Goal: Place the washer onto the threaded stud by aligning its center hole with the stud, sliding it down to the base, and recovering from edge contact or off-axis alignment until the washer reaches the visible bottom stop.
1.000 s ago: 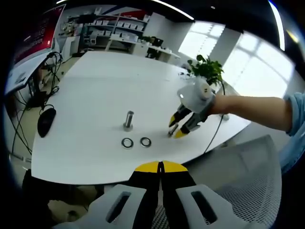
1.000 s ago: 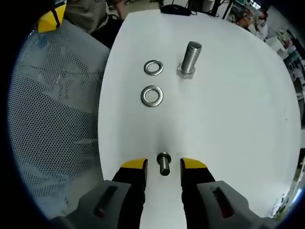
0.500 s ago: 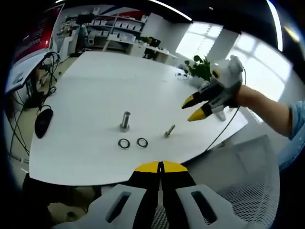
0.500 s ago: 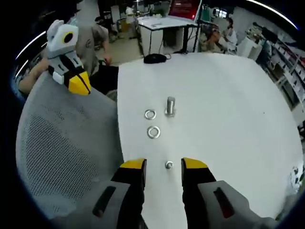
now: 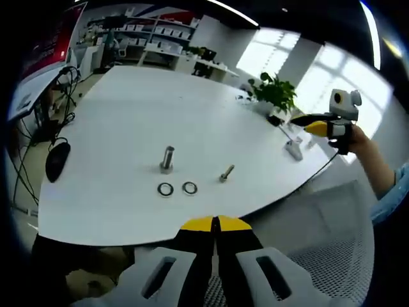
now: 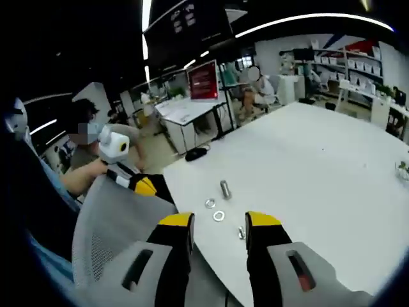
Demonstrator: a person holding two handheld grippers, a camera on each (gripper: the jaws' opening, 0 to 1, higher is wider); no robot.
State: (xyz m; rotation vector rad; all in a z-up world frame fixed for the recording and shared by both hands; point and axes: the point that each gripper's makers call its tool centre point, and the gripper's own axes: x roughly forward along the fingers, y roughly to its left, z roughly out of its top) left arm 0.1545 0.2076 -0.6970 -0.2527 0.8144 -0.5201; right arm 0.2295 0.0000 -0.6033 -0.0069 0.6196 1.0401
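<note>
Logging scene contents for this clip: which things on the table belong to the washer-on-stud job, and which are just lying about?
Job:
- threaded stud, upright
- two washers, flat beside it
- left gripper, jaws together
- right gripper, jaws apart, empty

Lying about:
- small bolt, on its side
- computer mouse
- potted plant
- mesh chair

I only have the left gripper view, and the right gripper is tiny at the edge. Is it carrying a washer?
Observer: No. The right gripper view shows the right gripper open, with nothing between its jaws.
Operator: Is it at least aimed at the parts?
Observer: Yes. In that view the near washer, the far washer and the upright stud all sit in line with the gap between its jaws, on the table ahead of the tips.
</note>
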